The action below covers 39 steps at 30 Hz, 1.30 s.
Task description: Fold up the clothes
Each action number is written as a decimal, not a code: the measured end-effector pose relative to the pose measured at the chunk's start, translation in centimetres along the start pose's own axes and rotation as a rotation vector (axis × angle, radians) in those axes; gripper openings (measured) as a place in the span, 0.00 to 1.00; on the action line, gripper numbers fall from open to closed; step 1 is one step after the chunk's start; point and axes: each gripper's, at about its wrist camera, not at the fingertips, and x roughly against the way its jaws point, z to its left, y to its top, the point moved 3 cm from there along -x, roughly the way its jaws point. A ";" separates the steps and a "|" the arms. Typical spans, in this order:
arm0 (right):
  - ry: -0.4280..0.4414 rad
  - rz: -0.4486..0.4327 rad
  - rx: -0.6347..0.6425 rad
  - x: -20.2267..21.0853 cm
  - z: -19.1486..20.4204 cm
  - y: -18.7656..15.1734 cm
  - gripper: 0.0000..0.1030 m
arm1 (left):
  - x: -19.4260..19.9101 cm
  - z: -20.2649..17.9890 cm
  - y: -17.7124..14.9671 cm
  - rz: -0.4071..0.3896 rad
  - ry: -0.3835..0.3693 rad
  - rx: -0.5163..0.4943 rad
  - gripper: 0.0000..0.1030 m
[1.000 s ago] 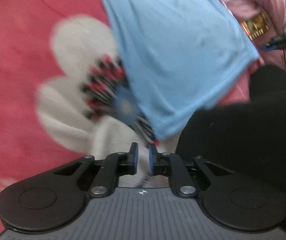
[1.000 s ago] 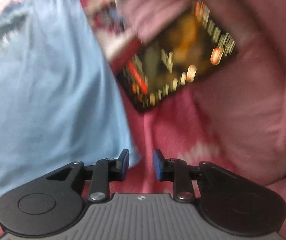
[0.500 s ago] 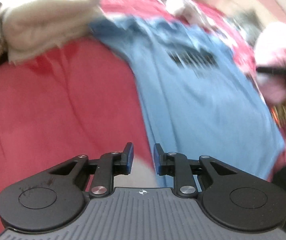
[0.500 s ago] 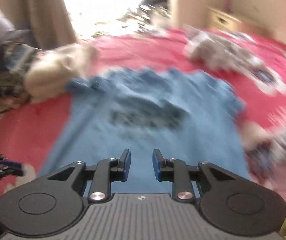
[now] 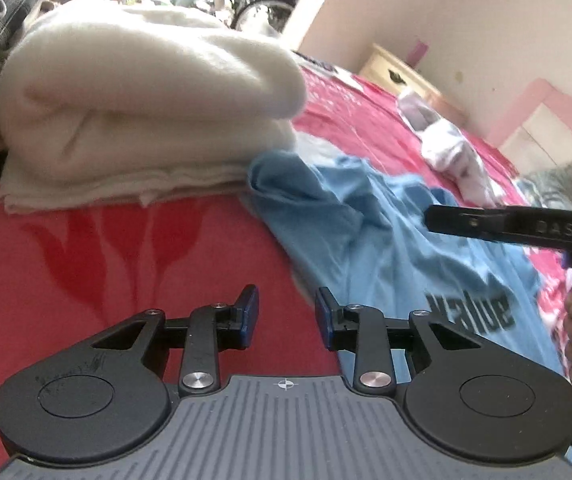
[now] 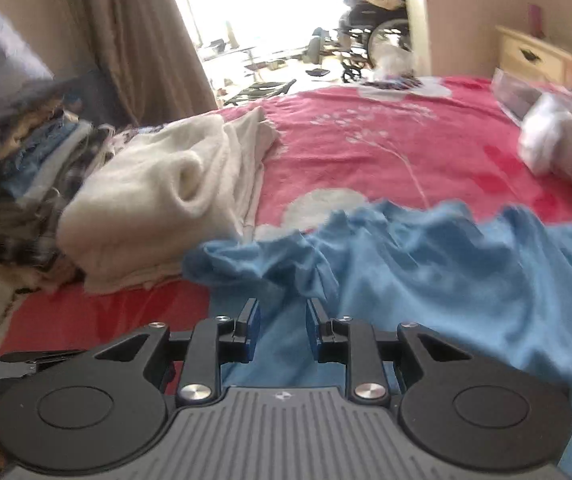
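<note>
Both sets of jaws are being held spread, nothing pinched. The left gripper [image 5: 286, 316] is being hovered over the red bedspread [image 5: 85, 272], the right gripper [image 6: 281, 330] over the light-blue T-shirt [image 6: 446, 280], which is lying rumpled beside a folded cream blanket [image 6: 157, 208].

folded cream blanket [image 6: 157, 200] blocks beyond blue shirt [image 6: 446, 272]; red bedspread [image 5: 85, 272] bare leftward.

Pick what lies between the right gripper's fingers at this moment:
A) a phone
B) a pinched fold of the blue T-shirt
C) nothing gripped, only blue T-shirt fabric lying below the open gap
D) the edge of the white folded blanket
C: in the right wrist view the right gripper has its fingers apart, and the blue T-shirt lies flat beneath the gap, not pinched.
</note>
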 end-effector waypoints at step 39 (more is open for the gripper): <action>0.530 0.014 -0.490 -2.2 3.7 -0.5 0.06 | 1.9 -2.8 1.6 -0.256 -0.056 -0.275 0.43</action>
